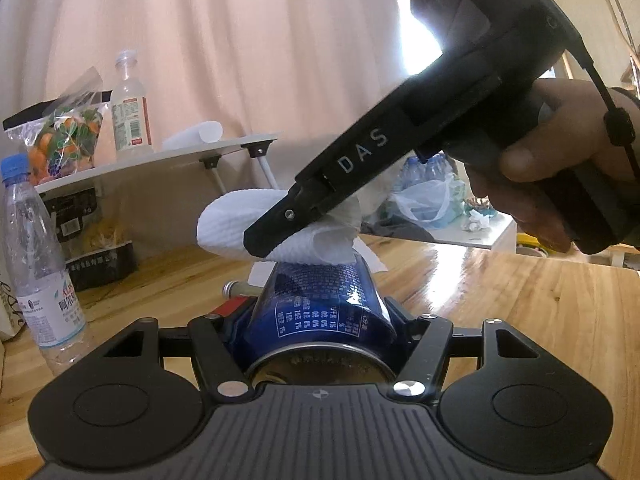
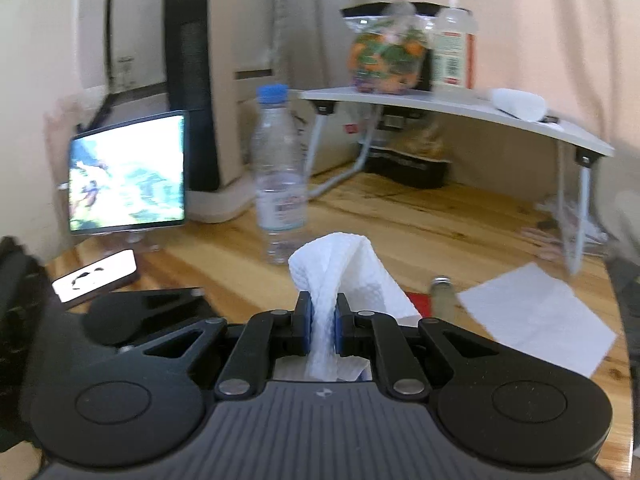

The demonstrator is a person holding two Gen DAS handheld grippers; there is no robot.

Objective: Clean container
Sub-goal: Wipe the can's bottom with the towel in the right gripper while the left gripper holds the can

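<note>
A blue drink can [image 1: 320, 308] with white print is held on its side between the fingers of my left gripper [image 1: 320, 320], which is shut on it above the wooden table. My right gripper [image 2: 323, 320] is shut on a white paper towel [image 2: 340, 276]. In the left wrist view the right gripper [image 1: 276, 236] comes in from the upper right and presses the towel [image 1: 240, 224] onto the can's far end.
A water bottle [image 2: 278, 176] stands on the wooden table [image 2: 440, 220], beside a lit tablet [image 2: 128, 172] and a phone [image 2: 96, 276]. A flat white tissue [image 2: 536, 316] and a small capped vial [image 2: 440, 292] lie on the table. A white riser shelf [image 2: 460, 108] holds a snack bag and a bottle.
</note>
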